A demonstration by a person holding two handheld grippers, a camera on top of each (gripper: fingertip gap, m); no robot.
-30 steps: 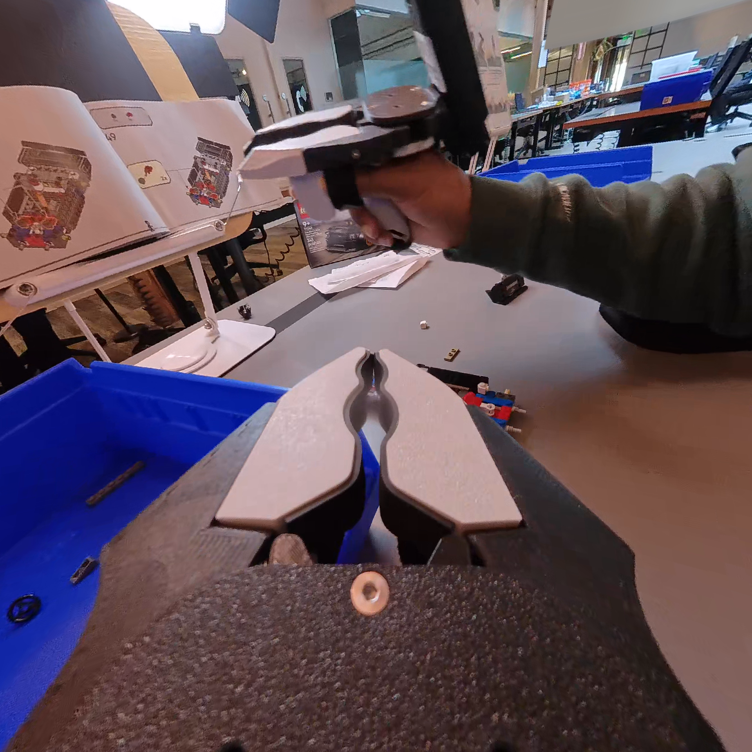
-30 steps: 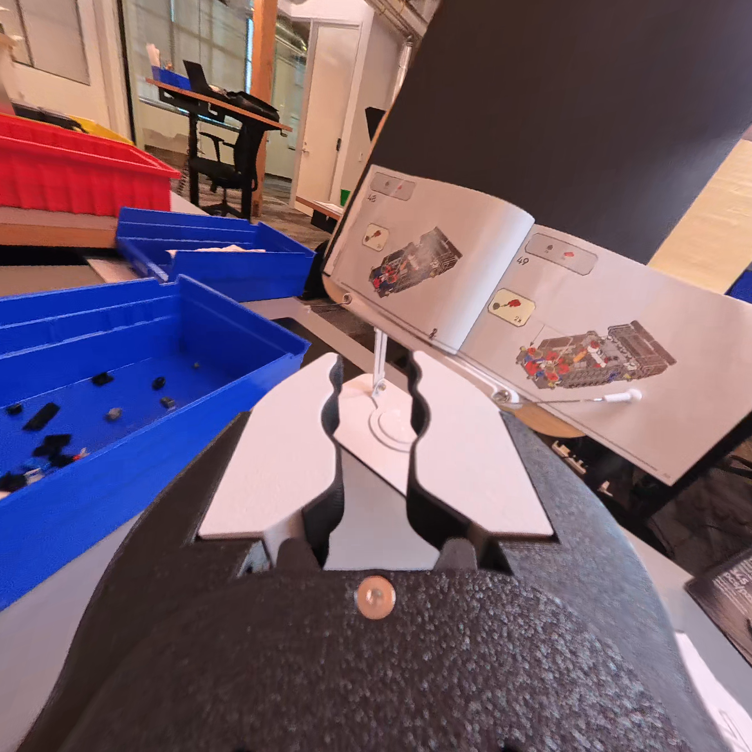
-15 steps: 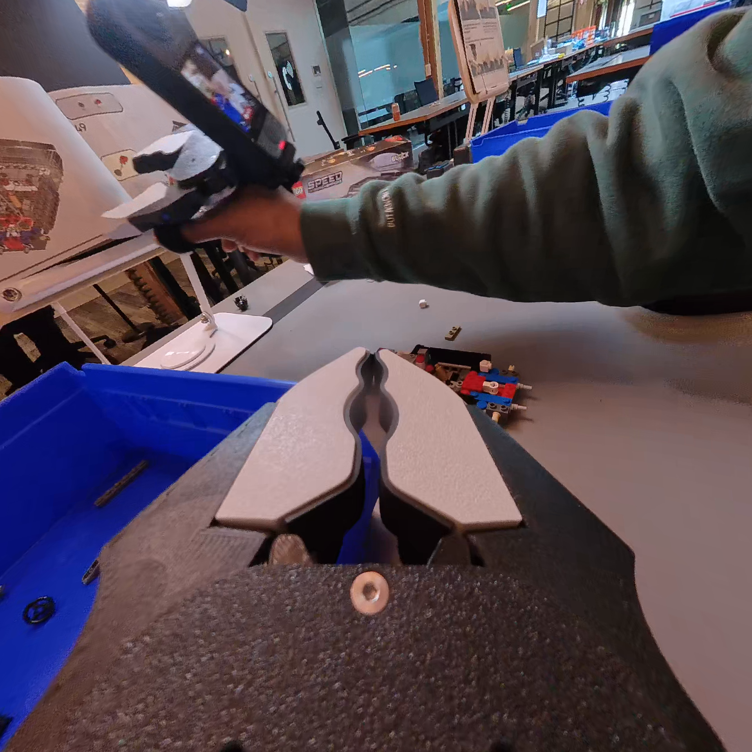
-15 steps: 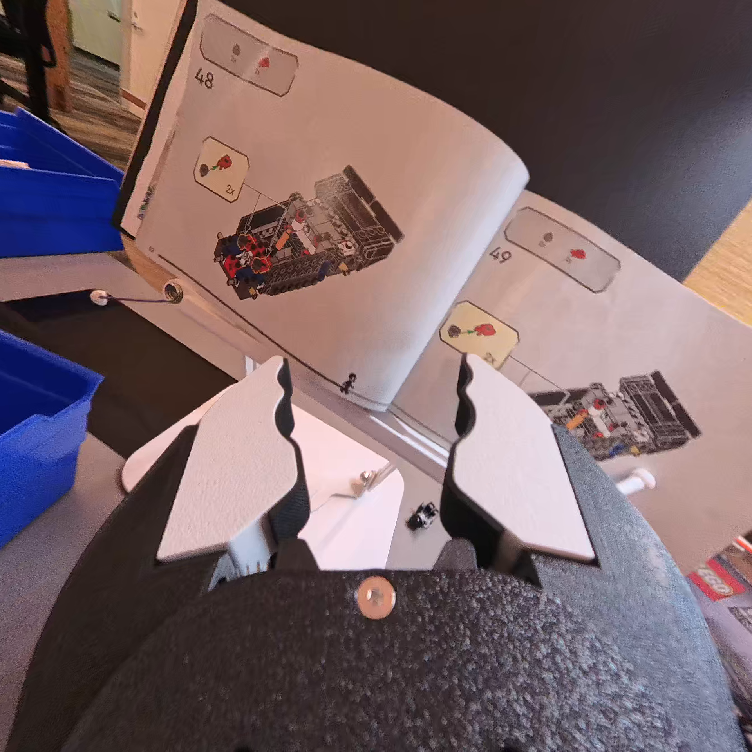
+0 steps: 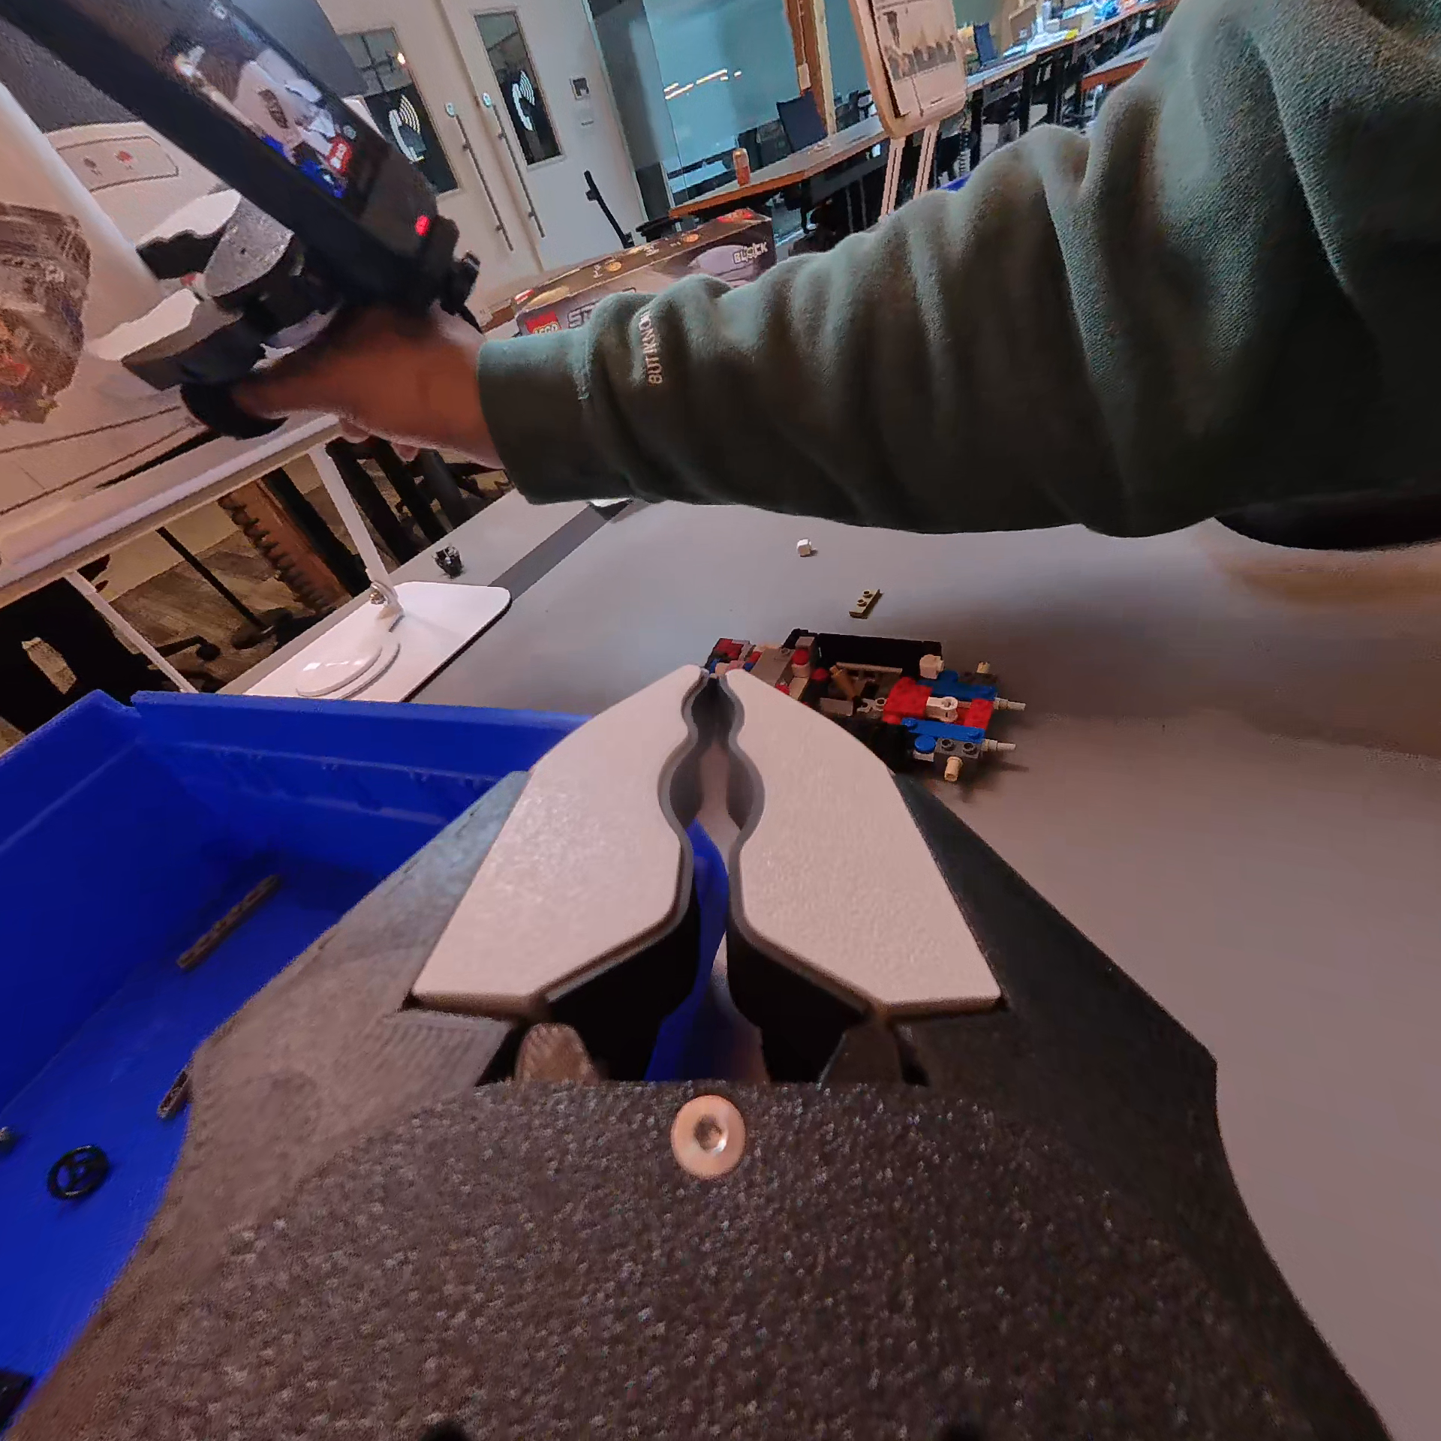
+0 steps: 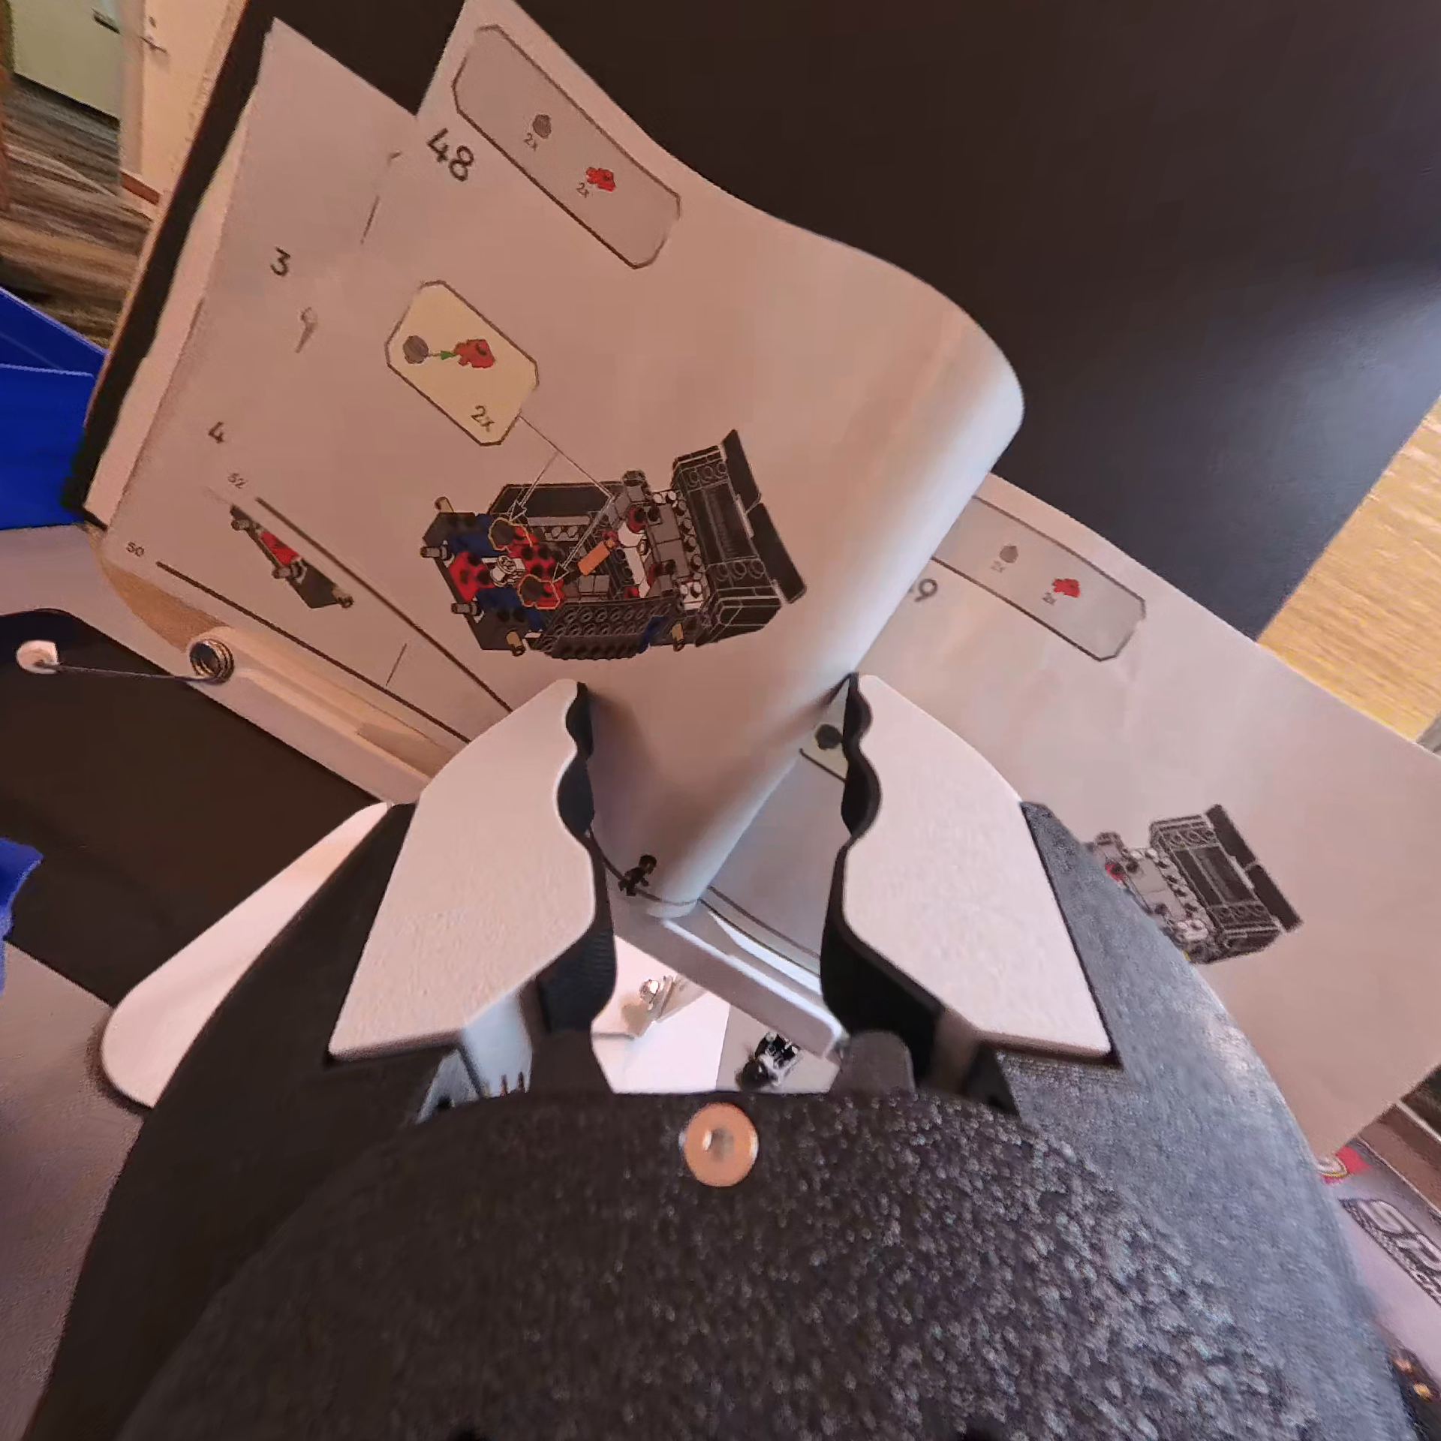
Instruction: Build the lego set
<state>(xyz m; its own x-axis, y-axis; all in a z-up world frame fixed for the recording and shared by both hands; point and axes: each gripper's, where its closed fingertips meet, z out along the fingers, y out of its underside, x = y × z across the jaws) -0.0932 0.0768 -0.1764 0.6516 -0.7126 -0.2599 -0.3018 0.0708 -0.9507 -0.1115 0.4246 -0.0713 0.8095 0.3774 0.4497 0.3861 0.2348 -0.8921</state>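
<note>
Progress looks partial, judging by the half-built lego car lying on the grey counter at one o'clock from the left claw: a black chassis with red, blue and grey bricks, no bodywork or wheels fitted. The instruction booklet on its white stand has a page curling between the spread jaws of the right claw, probably for a page turn. The blue bin at nine o'clock holds a few dark pieces, a thin beam and a small wheel-like ring. The left claw's jaws are together, holding nothing. Two tiny loose pieces lie beyond the car.
</note>
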